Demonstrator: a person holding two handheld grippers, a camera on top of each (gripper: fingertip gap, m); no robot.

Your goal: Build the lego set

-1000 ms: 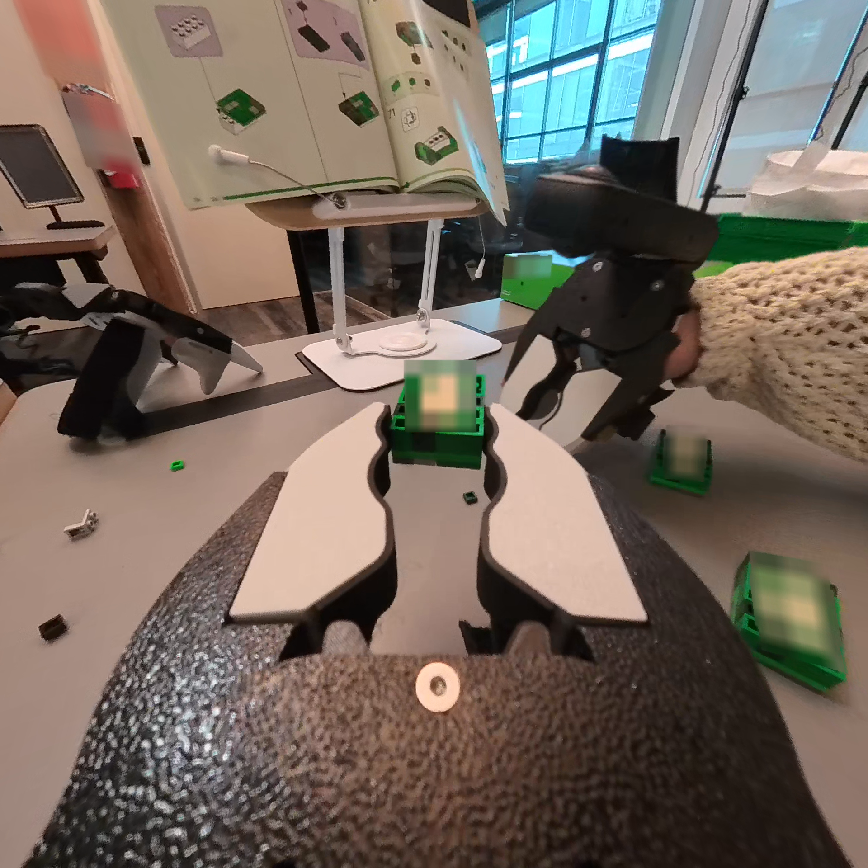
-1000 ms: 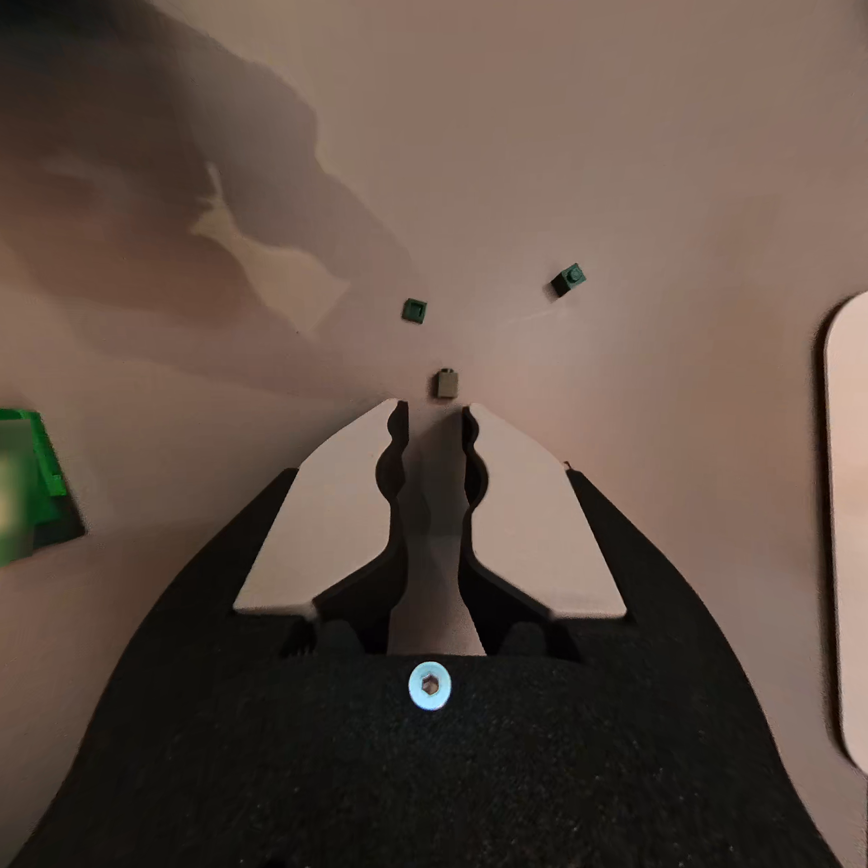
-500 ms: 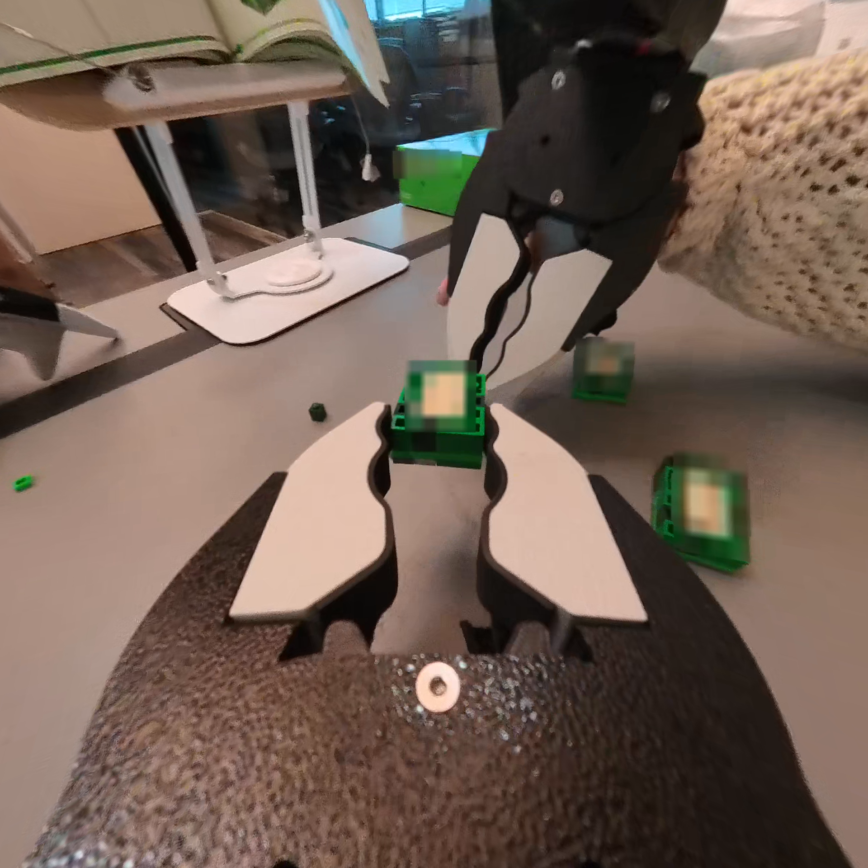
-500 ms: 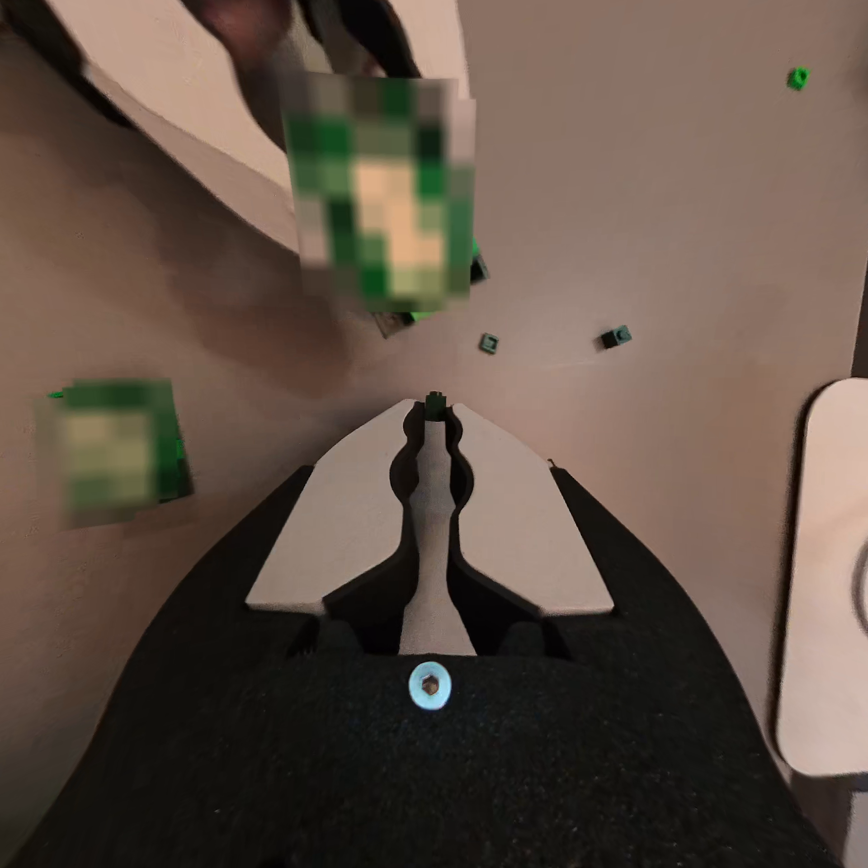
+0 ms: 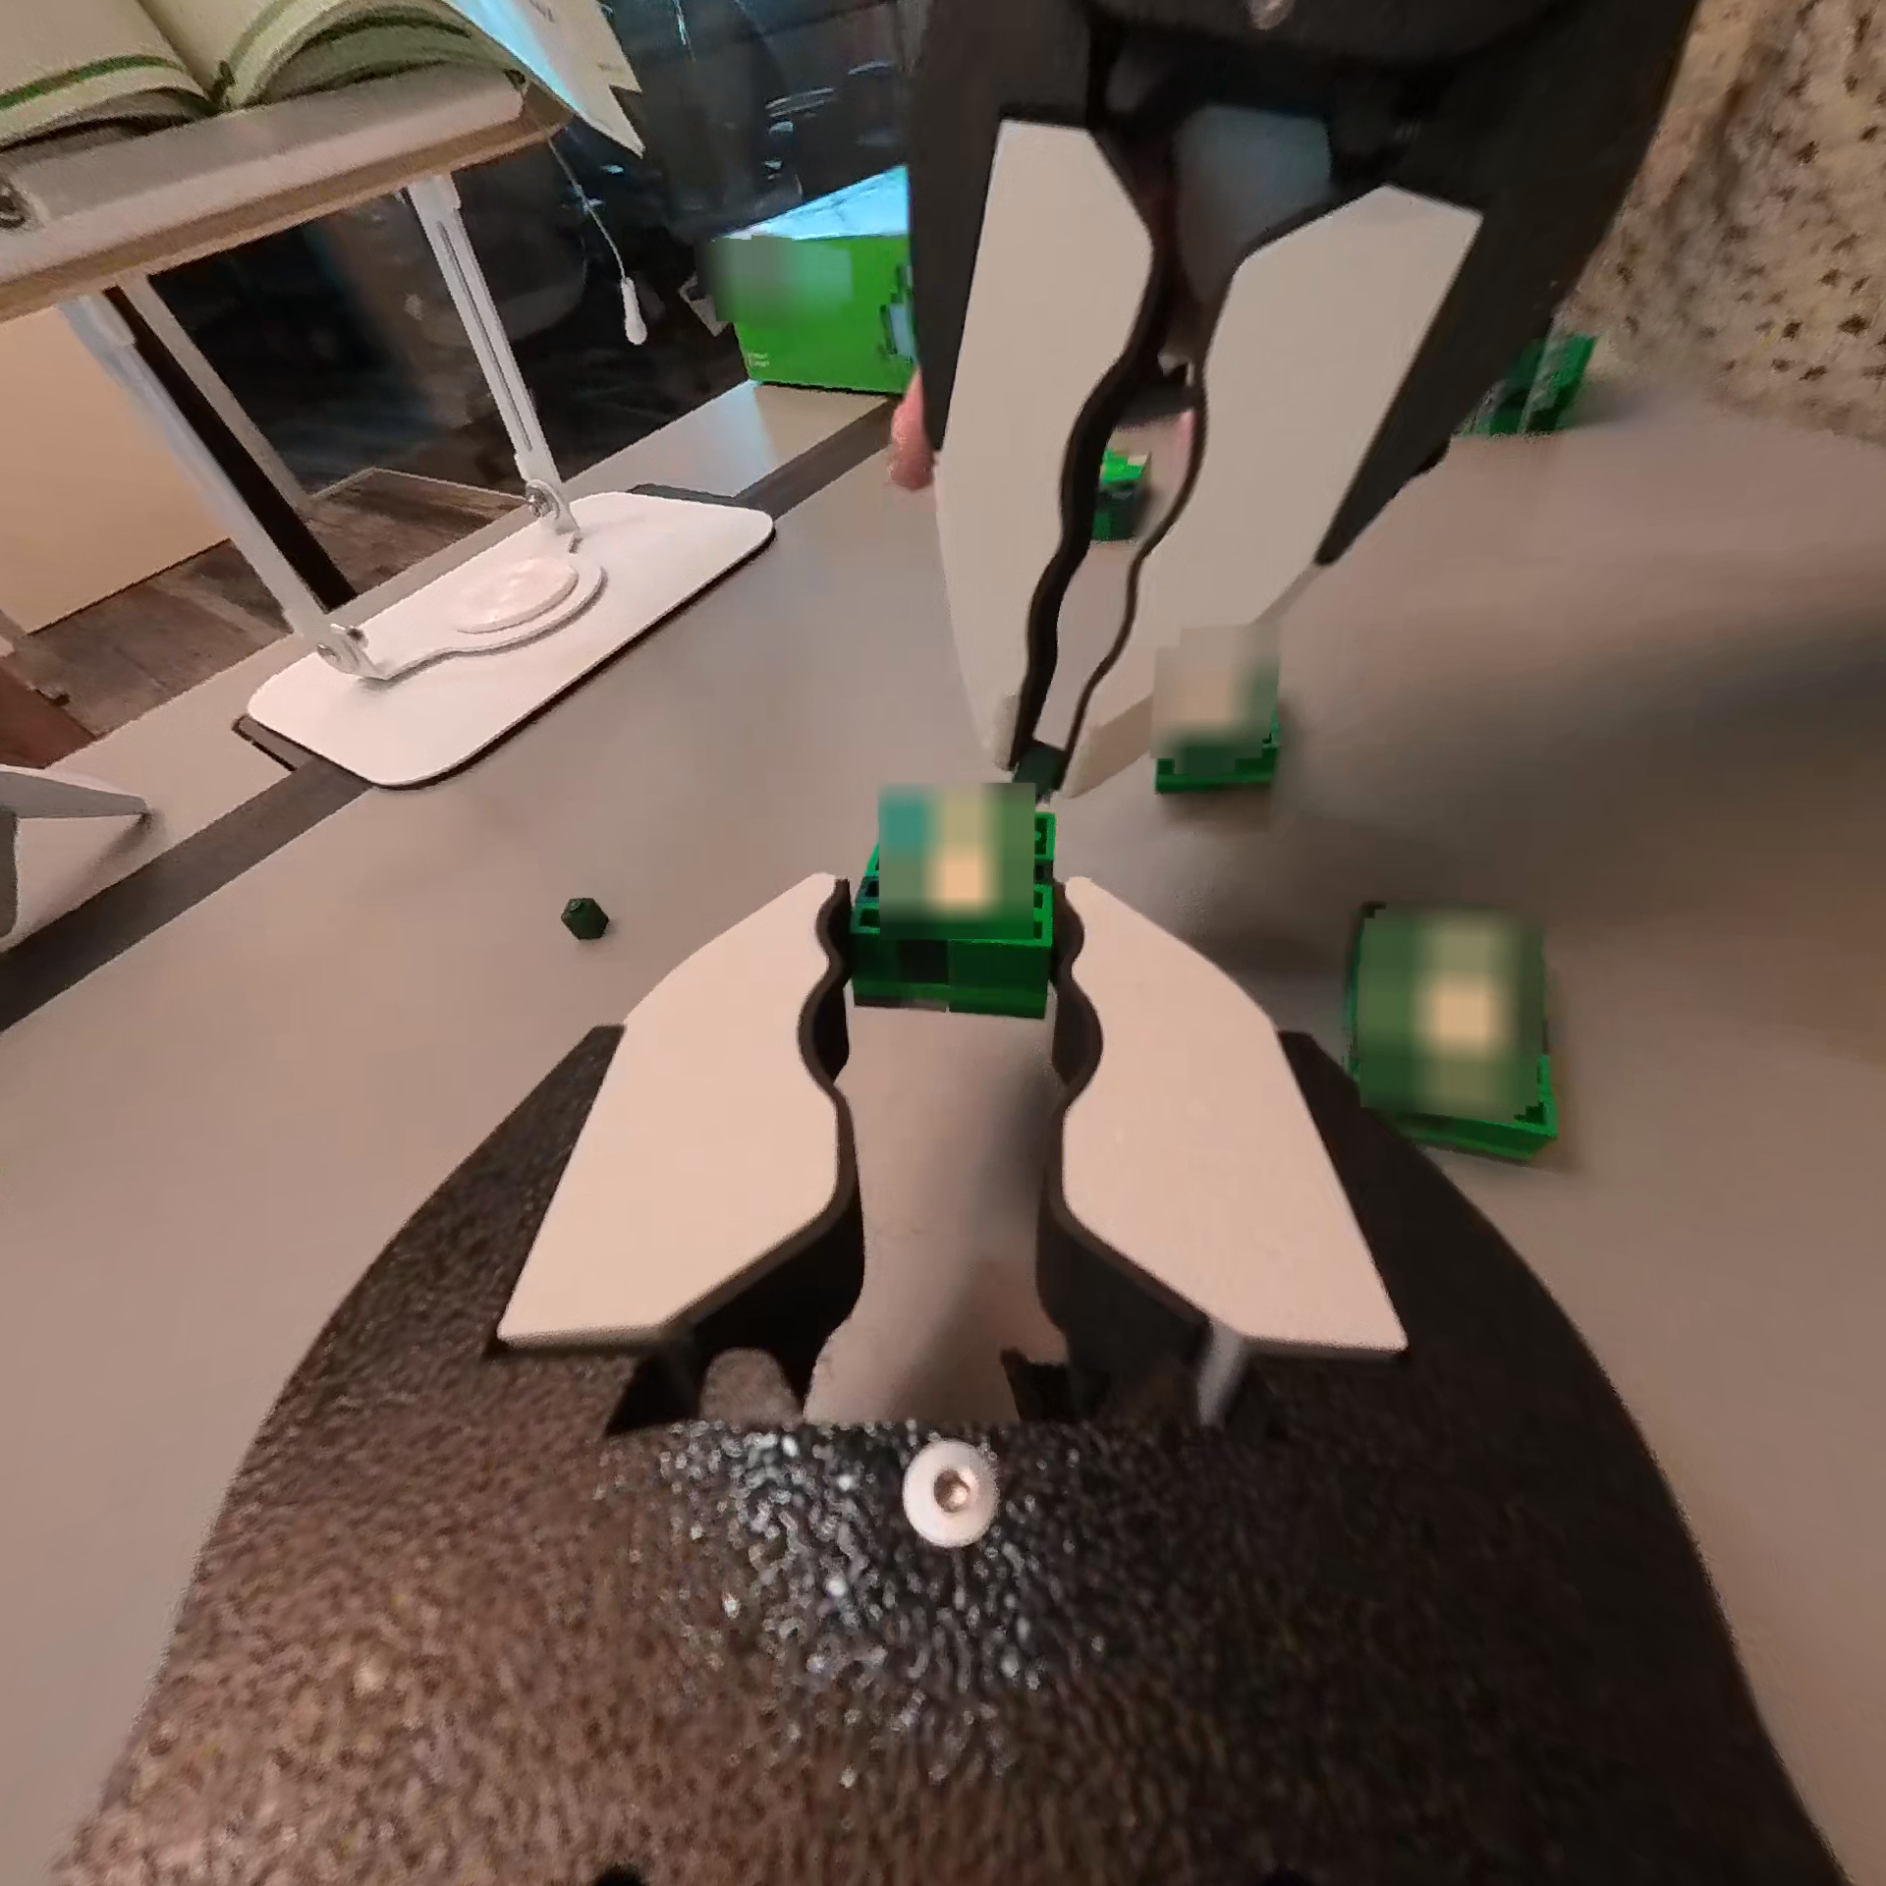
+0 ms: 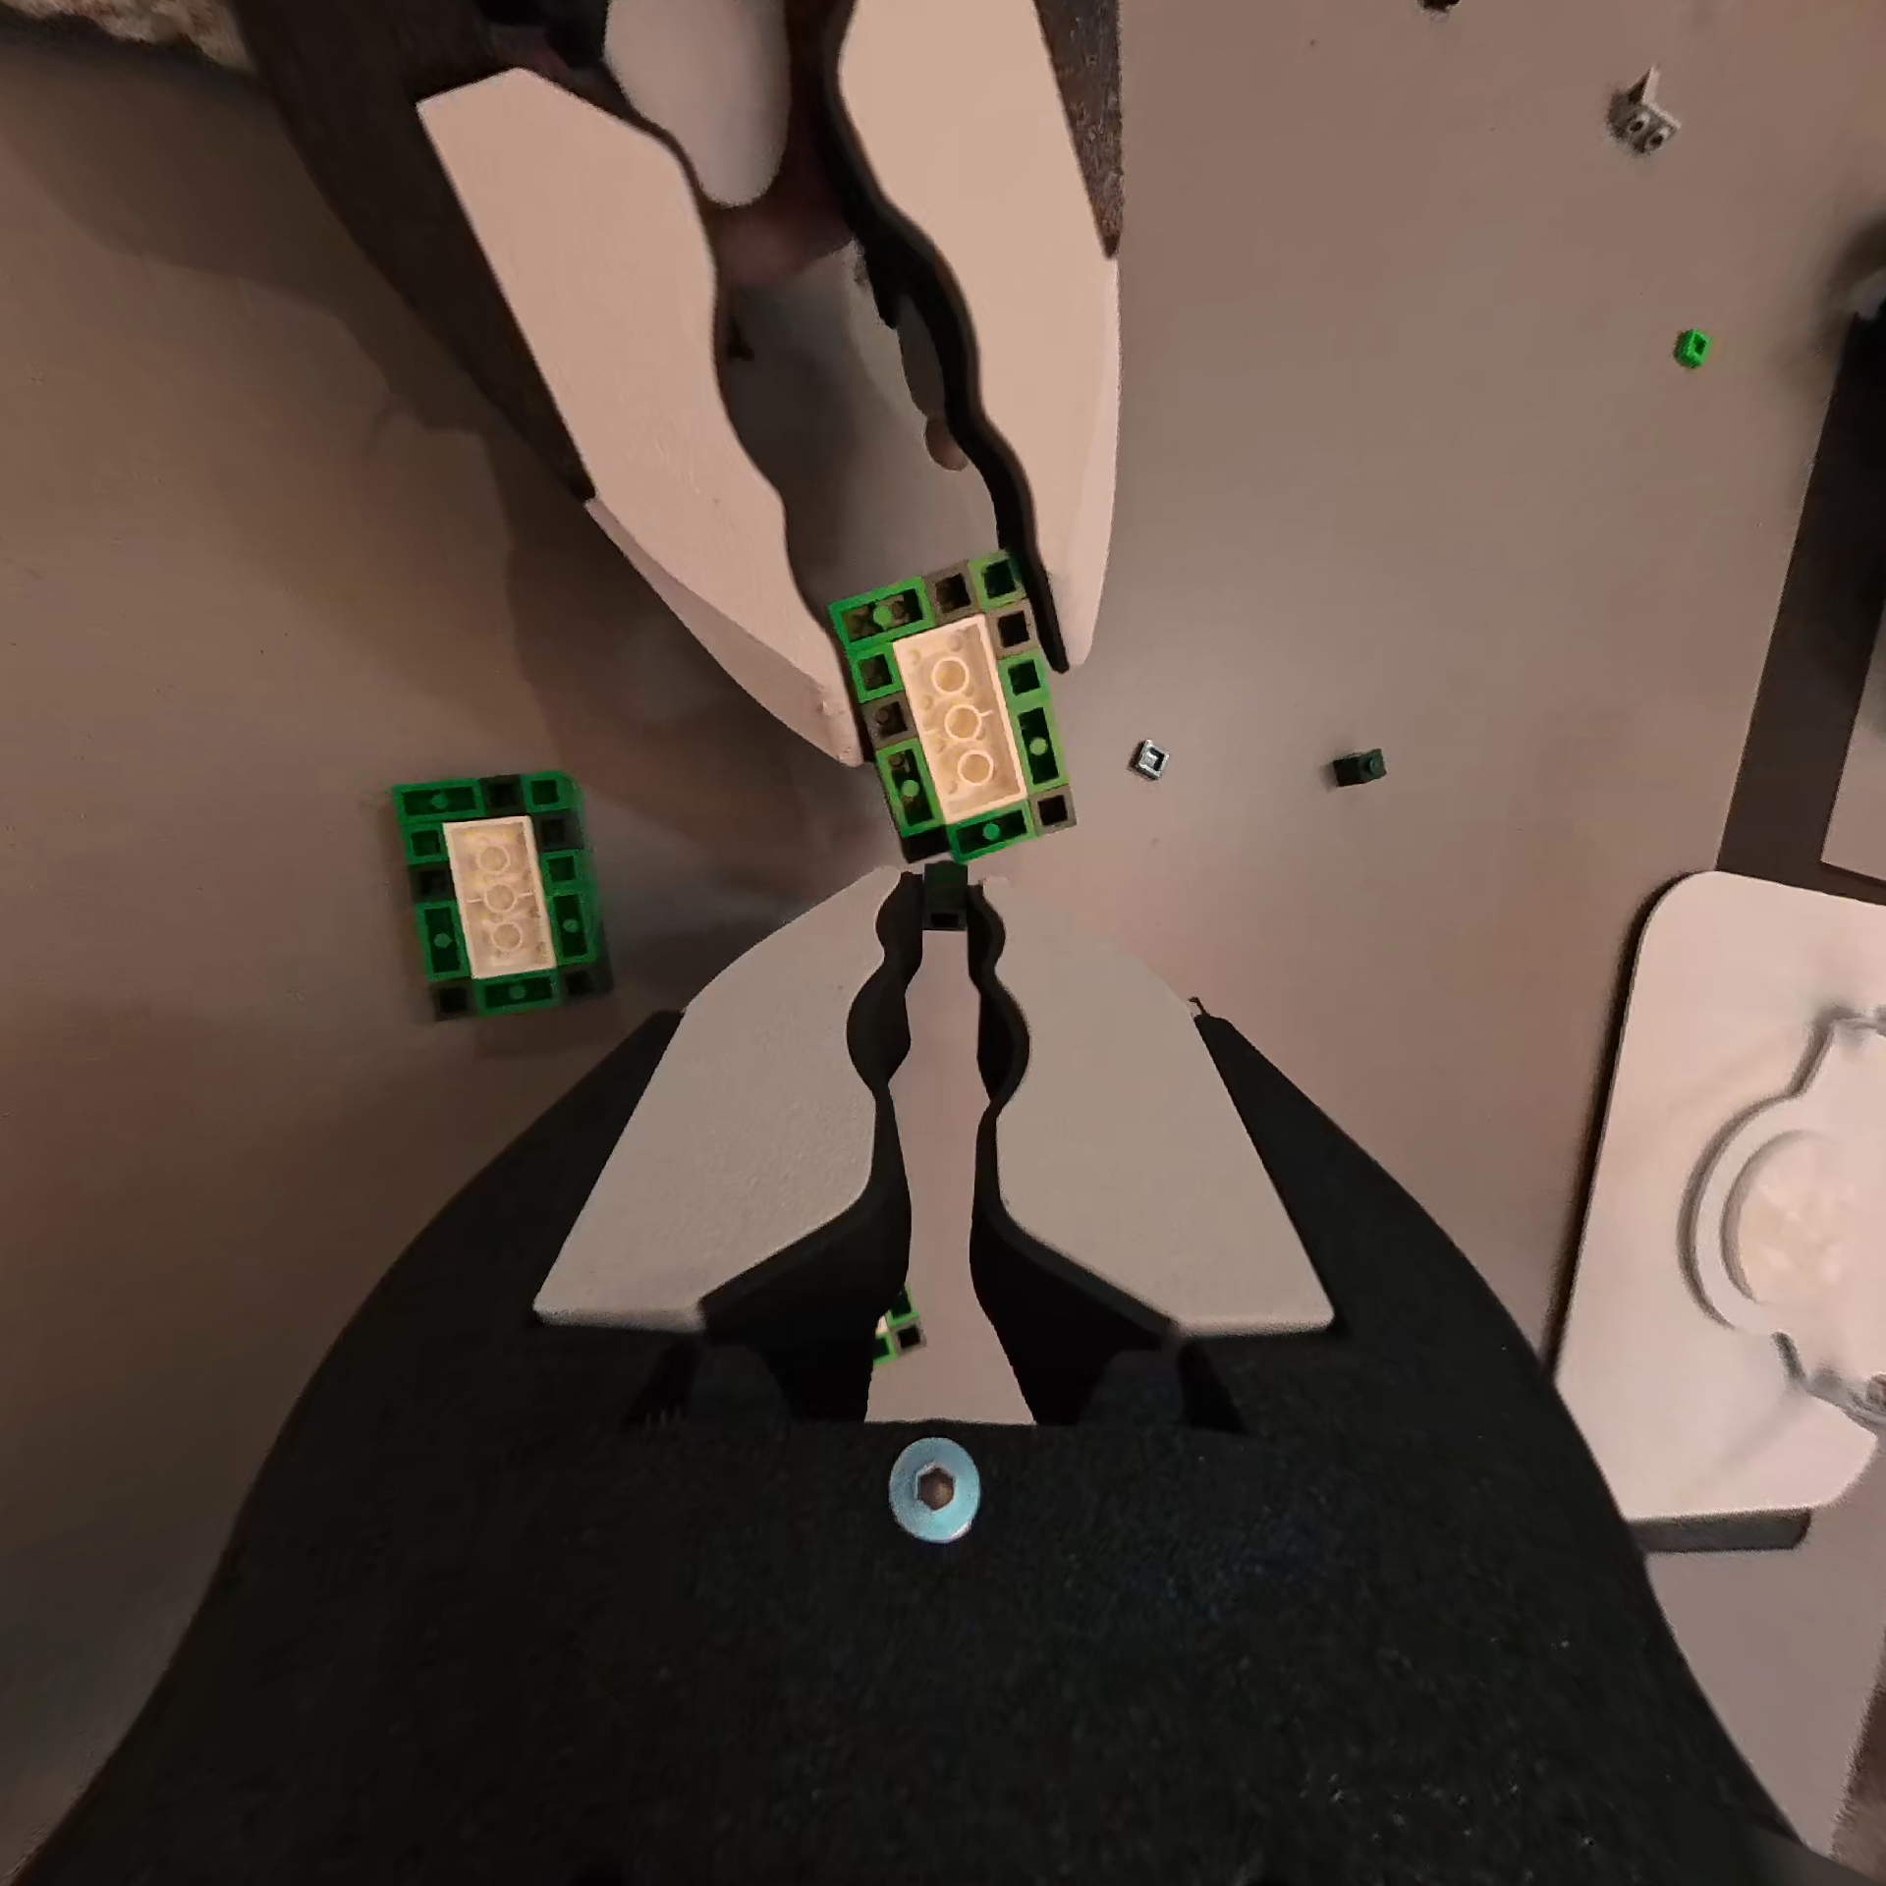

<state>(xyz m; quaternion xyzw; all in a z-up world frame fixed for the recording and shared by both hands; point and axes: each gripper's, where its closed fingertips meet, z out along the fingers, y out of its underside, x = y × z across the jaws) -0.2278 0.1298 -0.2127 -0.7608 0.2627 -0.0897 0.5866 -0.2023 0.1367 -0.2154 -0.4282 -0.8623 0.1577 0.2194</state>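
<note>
- The green assembly [image 6: 954, 709], a rectangular frame of green and dark bricks round a cream centre brick, is clamped by its two long sides between the fingertips of the left tool [image 5: 954, 919] and, judging by the gap beneath it, is held above the desk [image 5: 306, 1021].
- The right tool [image 6: 944, 898] is nearly closed, pinching a small dark green brick [image 6: 944, 898] at its tips, touching or just short of the near end of the assembly.
- Handling judgement: the parts are light, rigid and smooth. The stud joints may separate under twisting, so hold the assembly on its flat side walls. The small brick offers little surface and may pivot or slip out when pressed.
- Seating the brick calls for square alignment over an open stud and a straight press, with the left tool bracing.
- A second assembly [image 6: 500, 893] of the same build lies on the desk near the held one, clear of the work.
- Loose pieces lie well apart: a grey piece [image 6: 1151, 760], a dark stud brick [image 6: 1357, 767], a bright green piece [image 6: 1691, 347] and a grey bracket [image 6: 1641, 125].
- The white stand base [image 6: 1653, 1174] sits at the far side; an open booklet [image 5: 255, 61] rests on the stand above it.
- Nothing blocks the joint except the two tools' own converging tips.
</note>
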